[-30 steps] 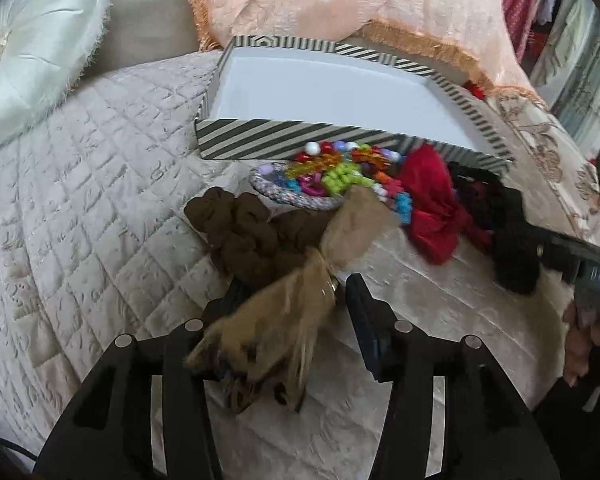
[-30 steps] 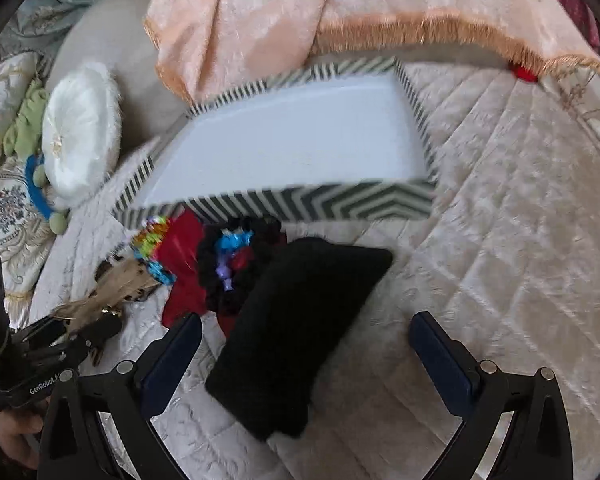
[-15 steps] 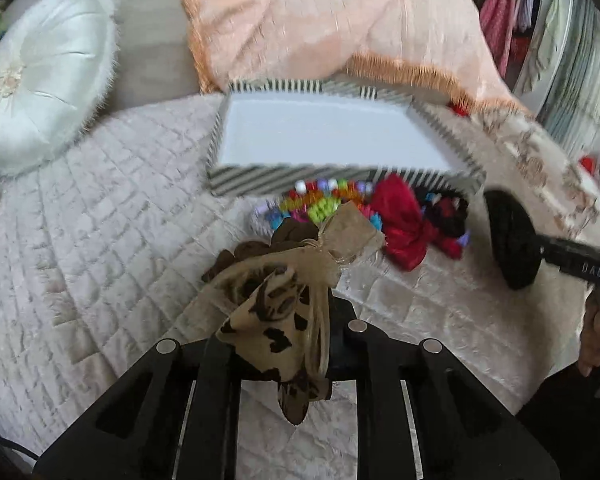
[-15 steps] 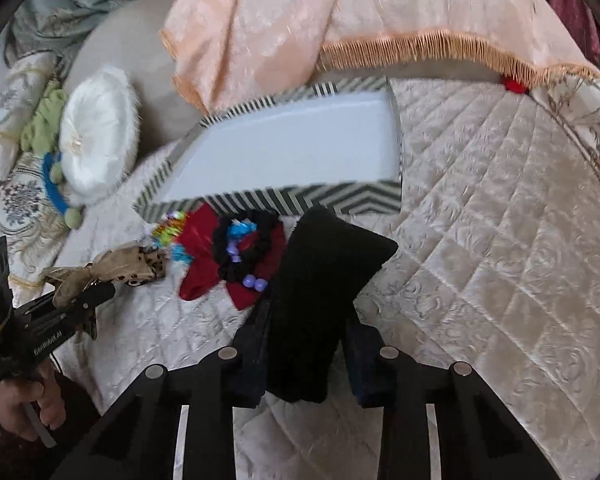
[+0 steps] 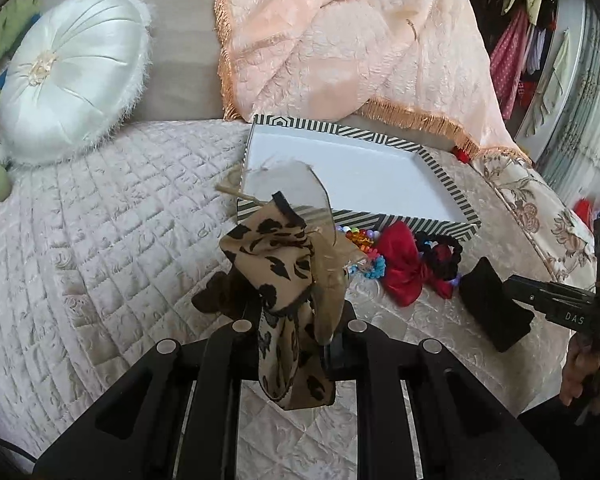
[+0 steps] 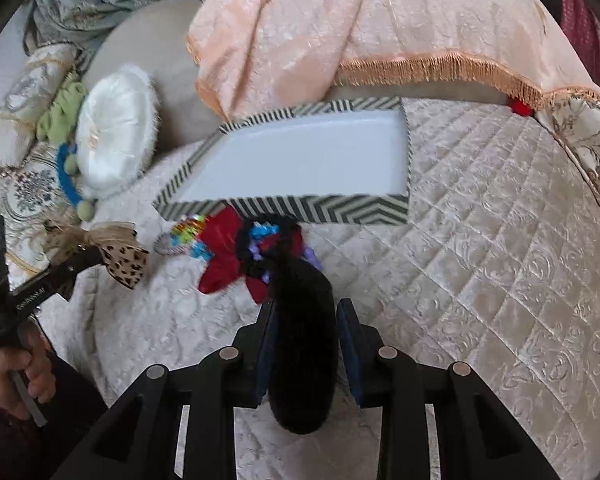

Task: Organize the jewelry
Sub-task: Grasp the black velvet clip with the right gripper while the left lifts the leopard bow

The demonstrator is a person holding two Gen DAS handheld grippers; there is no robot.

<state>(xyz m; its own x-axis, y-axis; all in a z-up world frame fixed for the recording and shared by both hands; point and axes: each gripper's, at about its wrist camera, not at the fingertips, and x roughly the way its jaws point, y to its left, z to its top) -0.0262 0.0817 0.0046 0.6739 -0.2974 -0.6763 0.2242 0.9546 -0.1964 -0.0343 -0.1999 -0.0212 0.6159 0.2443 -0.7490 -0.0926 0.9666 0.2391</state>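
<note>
My left gripper (image 5: 296, 320) is shut on a leopard-print bow (image 5: 278, 264) with a tan gauze part, held above the quilt; it also shows in the right wrist view (image 6: 120, 258). My right gripper (image 6: 304, 320) is shut on a black velvet pouch (image 6: 302, 340), seen from the left wrist as well (image 5: 490, 306). The striped box (image 5: 452, 196) with a white inside lies beyond, also in the right wrist view (image 6: 320, 210). In front of it lie a red bow (image 5: 400, 268), a black scrunchie (image 5: 444, 254), coloured beads (image 6: 188, 228) and a brown scrunchie (image 5: 216, 296).
A round white cushion (image 5: 68, 88) sits at the back left. A peach fringed blanket (image 5: 340, 40) hangs behind the box. The quilted bedspread (image 6: 500, 260) stretches to the right of the box. Hanging clothes (image 5: 516, 48) are at the far right.
Both grippers closed on their items and lifted: the left raised the leopard bow off the brown scrunchie, the right raised the black pouch off the quilt.
</note>
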